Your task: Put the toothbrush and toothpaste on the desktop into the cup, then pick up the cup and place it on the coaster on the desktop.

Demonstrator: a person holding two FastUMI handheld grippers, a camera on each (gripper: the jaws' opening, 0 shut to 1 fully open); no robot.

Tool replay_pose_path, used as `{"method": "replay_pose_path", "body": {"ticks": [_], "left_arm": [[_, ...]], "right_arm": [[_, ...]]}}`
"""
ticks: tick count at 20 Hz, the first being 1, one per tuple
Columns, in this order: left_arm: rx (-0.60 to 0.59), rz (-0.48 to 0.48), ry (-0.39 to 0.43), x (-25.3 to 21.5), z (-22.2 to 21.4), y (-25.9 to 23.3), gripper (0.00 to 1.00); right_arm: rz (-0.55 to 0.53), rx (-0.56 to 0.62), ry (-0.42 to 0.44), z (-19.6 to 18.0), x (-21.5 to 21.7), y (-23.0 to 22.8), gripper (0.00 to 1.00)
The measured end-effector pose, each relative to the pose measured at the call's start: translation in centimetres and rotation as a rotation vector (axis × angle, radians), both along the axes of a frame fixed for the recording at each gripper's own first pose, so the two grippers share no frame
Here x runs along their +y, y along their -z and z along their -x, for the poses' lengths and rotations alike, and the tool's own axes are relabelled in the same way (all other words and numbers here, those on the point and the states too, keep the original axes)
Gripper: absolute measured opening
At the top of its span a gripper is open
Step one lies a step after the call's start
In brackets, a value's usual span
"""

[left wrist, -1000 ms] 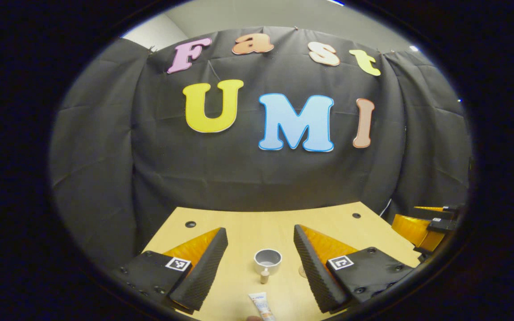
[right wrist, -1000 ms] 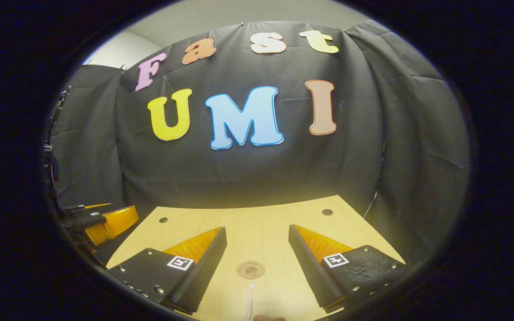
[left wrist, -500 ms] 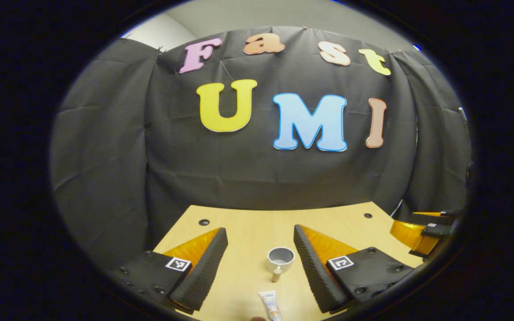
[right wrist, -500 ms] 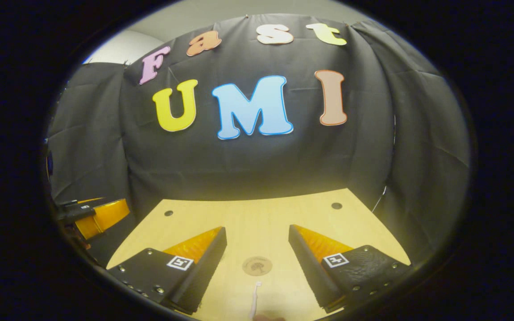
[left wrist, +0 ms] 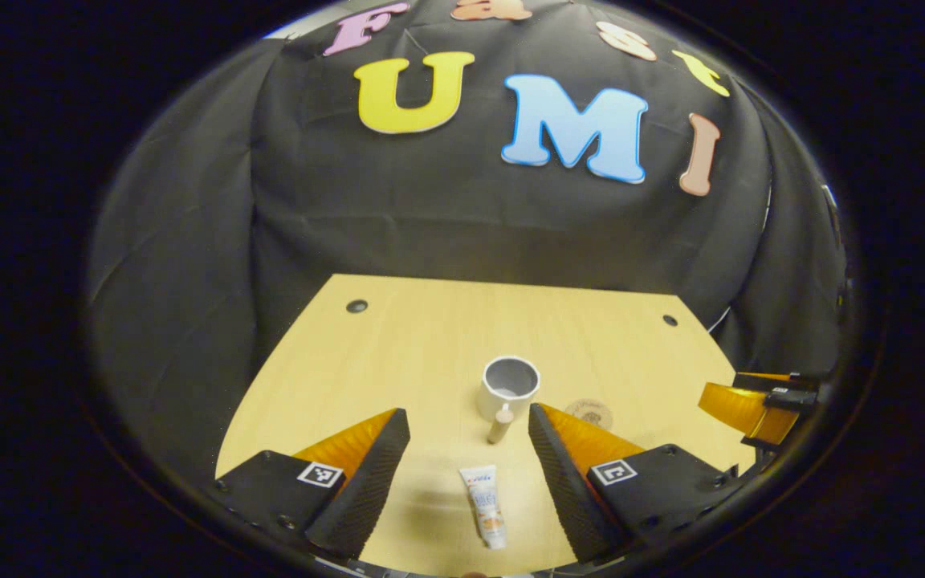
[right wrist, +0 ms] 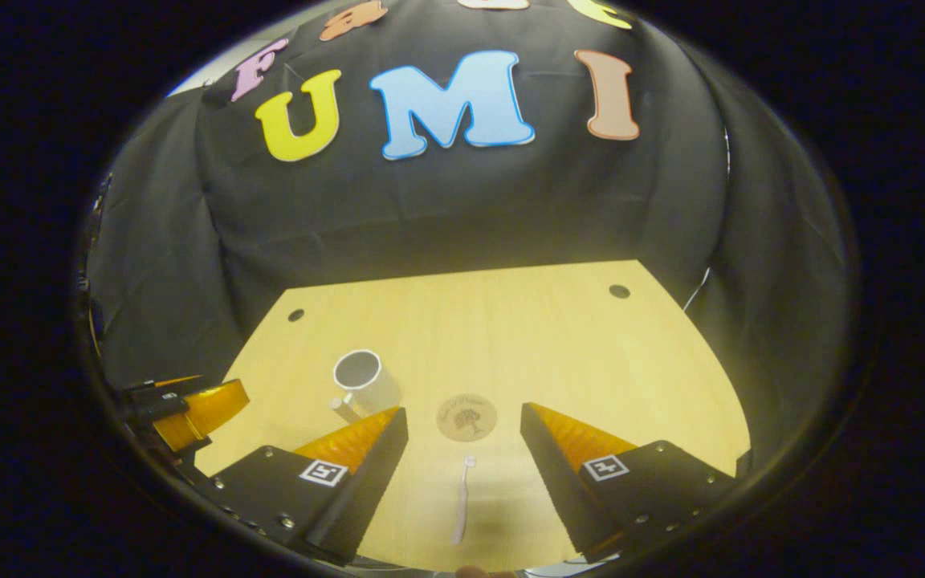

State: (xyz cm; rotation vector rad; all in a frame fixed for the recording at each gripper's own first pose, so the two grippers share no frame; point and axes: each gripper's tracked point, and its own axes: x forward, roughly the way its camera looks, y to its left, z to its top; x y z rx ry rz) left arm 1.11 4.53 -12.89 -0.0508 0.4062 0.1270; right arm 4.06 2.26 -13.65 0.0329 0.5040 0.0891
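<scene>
Hovering w/ fingers apart, left gripper [left wrist: 469, 457] frames toothpaste tube [left wrist: 486, 506] on bench [left wrist: 398, 353], cup [left wrist: 510, 388] beyond. Right gripper [right wrist: 462, 449], also spread, frames toothbrush [right wrist: 461, 499]; coaster [right wrist: 467, 417] just past it.

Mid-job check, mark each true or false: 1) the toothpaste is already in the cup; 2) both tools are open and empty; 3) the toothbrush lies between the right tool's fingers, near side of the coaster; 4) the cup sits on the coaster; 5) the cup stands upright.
1) False. The toothpaste lies flat on the desktop, nearer than the cup.
2) True. The left tool and right tool have their fingers spread, holding nothing.
3) True. The toothbrush lies on the desktop there, just short of the coaster.
4) False. The cup stands on bare wood beside the coaster, apart from it.
5) True. Its open mouth faces up.
</scene>
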Motion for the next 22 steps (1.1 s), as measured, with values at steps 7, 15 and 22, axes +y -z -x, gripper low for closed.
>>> {"method": "replay_pose_path", "body": {"ticks": [7, 15, 22], "left_arm": [[0.276, 0.057, 0.008, -0.3, 0.3, 9.7, 0.96], [0.533, 0.100, 0.008, -0.3, 0.2, 17.1, 0.98], [0.670, 0.111, -0.039, 1.1, 1.1, 21.5, 1.00]], "right_arm": [[0.011, 0.275, 0.011, 0.5, 0.1, 8.2, 0.92], [-0.004, 0.533, 0.019, 1.2, 1.6, 16.1, 0.92], [0.030, 0.679, 0.026, 2.4, 1.3, 20.3, 0.92]]}}
